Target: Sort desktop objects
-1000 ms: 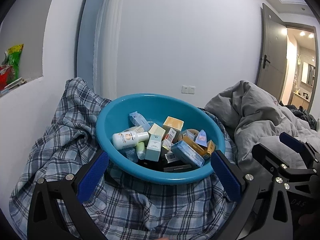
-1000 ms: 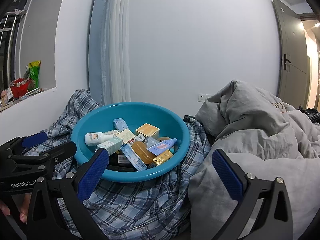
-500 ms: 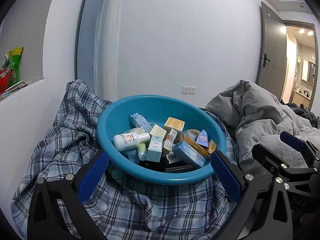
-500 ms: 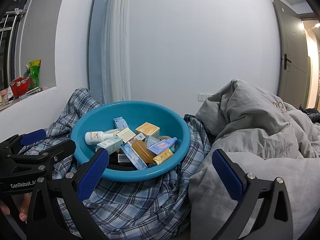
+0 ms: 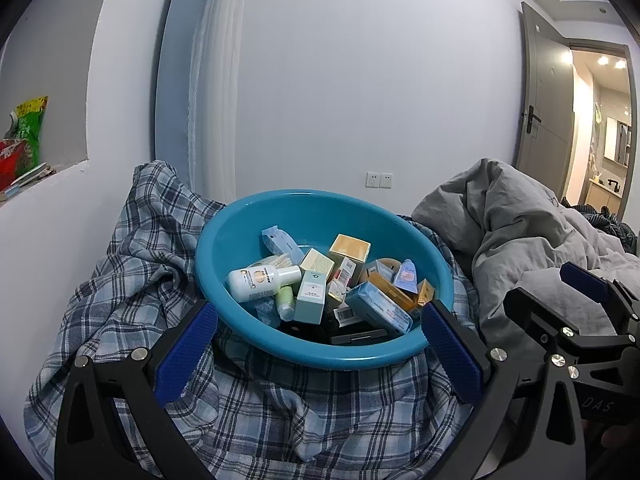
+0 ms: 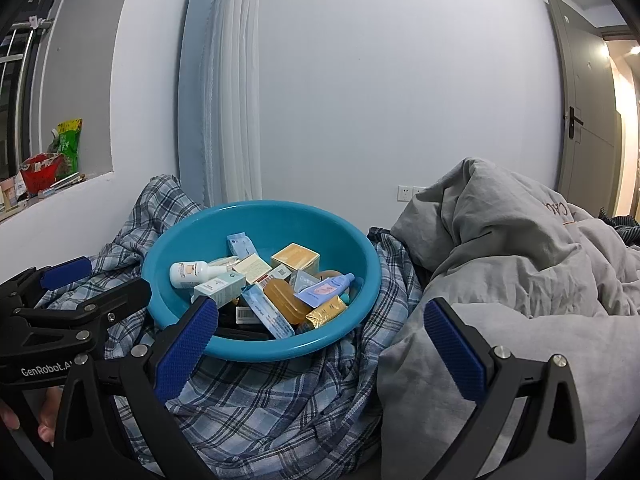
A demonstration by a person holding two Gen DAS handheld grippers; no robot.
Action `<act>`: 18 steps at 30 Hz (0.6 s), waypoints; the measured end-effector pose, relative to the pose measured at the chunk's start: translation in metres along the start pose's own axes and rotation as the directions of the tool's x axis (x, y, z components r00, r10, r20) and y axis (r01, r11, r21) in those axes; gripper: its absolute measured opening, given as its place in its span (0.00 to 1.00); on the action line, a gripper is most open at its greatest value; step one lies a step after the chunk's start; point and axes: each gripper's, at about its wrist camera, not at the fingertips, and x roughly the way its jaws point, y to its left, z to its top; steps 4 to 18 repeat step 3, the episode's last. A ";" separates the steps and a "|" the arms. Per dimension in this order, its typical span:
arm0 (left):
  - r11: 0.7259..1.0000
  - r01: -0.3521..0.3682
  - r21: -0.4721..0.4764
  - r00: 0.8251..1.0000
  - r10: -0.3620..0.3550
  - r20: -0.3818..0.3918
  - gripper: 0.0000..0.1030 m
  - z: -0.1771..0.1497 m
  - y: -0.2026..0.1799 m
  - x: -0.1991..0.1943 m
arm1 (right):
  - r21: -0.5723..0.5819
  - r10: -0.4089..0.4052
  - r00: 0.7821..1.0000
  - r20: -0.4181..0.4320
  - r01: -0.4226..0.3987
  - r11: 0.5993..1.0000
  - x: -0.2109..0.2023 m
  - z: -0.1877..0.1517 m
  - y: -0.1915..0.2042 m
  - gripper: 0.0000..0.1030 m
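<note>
Teal basin [image 5: 240, 240] of boxes and bottles sits on plaid cloth [image 5: 132, 280]. Left gripper [image 5: 318, 354] and right gripper [image 6: 320, 344], both spread wide and empty, hover just before basin's near rim.

A pale wall [image 5: 380, 100] fills the back, with a white curtain [image 5: 216, 80] hanging left of centre and a double socket [image 5: 379, 179] low down. At left a recessed sill [image 6: 52, 188] holds packets (labels unreadable). At right a grey door [image 5: 546, 108] stands open onto a warmly lit room [image 5: 604, 120]. A grey duvet [image 6: 520, 248] lies heaped on the bed.
</note>
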 end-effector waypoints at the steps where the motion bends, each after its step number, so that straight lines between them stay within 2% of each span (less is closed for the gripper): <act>1: 1.000 0.001 0.000 1.000 -0.001 0.000 1.00 0.000 0.000 0.000 | 0.000 0.000 1.000 -0.001 0.000 1.000 0.000 0.000 0.000 1.00; 18: 1.000 0.000 0.001 1.000 0.000 0.000 1.00 0.000 0.000 0.000 | 0.000 0.000 1.000 0.000 0.000 1.000 0.000 0.000 0.000 1.00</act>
